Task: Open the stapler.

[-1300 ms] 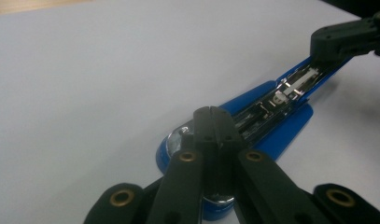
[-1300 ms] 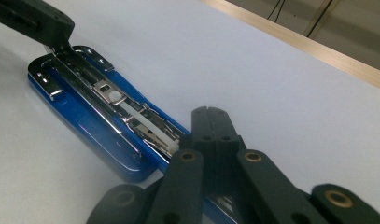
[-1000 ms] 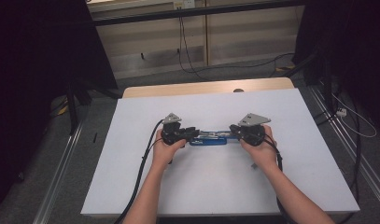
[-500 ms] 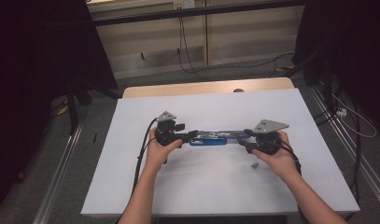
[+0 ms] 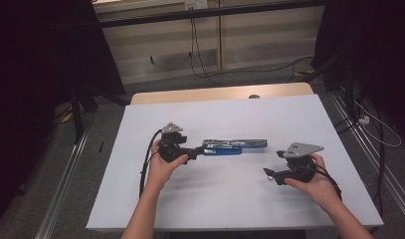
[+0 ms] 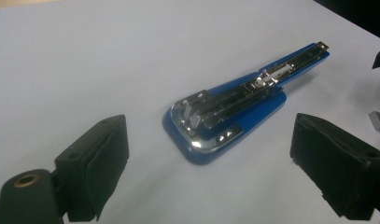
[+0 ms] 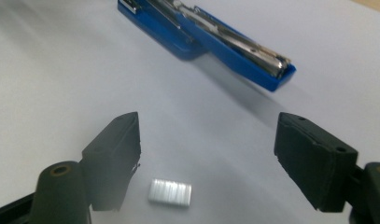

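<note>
A blue stapler [image 5: 235, 146] lies unfolded flat on the white table top [image 5: 240, 109], its metal magazine showing [image 6: 253, 88] [image 7: 234, 42]. My left gripper [image 5: 196, 152] [image 6: 211, 140] is at the stapler's left end. Its jaws have just been opening and stand wide, touching nothing. My right gripper [image 5: 269, 174] [image 7: 211, 140] is off to the right and nearer the person, apart from the stapler. Its jaws have also just been opening and hold nothing. A small strip of staples [image 7: 170, 192] [image 6: 378, 120] lies on the table just under the right gripper's jaws.
A wooden strip [image 5: 215, 94] borders the table's far edge. Metal rails [image 5: 65, 169] run along both sides on the floor, with cables [image 5: 369, 124] at the right and behind. Black cable [image 5: 145, 164] trails from the left gripper across the table's left part.
Both grippers held the stapler's ends, then opened and let go. The right gripper drew away right and toward the person. The left shifted slightly left. A staple strip now lies on the table.
</note>
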The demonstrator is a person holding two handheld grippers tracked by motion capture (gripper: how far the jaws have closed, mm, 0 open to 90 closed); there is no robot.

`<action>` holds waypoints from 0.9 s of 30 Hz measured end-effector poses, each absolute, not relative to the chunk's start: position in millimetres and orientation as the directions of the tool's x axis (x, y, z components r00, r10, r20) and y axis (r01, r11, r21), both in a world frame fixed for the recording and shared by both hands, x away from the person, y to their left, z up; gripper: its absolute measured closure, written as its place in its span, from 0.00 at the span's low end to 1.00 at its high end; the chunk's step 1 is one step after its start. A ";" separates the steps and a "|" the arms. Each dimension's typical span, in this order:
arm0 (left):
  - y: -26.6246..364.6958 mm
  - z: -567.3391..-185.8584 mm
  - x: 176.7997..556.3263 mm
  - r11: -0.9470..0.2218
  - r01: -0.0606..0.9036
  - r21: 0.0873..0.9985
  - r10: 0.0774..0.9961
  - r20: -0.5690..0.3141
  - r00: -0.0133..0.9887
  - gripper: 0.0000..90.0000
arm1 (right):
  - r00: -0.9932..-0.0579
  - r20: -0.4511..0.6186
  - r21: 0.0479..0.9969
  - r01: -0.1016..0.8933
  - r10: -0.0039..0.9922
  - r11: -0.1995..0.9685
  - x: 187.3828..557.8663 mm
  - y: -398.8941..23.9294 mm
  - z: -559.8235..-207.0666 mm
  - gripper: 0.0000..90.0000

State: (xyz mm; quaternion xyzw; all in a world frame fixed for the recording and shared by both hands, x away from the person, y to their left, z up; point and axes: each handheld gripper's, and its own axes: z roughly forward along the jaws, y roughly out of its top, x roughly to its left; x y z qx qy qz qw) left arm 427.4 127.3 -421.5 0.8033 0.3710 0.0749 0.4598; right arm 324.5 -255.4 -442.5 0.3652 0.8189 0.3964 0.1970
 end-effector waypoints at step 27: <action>158.8 -422.1 395.3 -0.299 0.516 0.803 0.701 -0.182 0.690 0.13 | -0.693 -0.022 0.784 0.435 0.720 0.443 306.2 -272.9 -440.8 0.75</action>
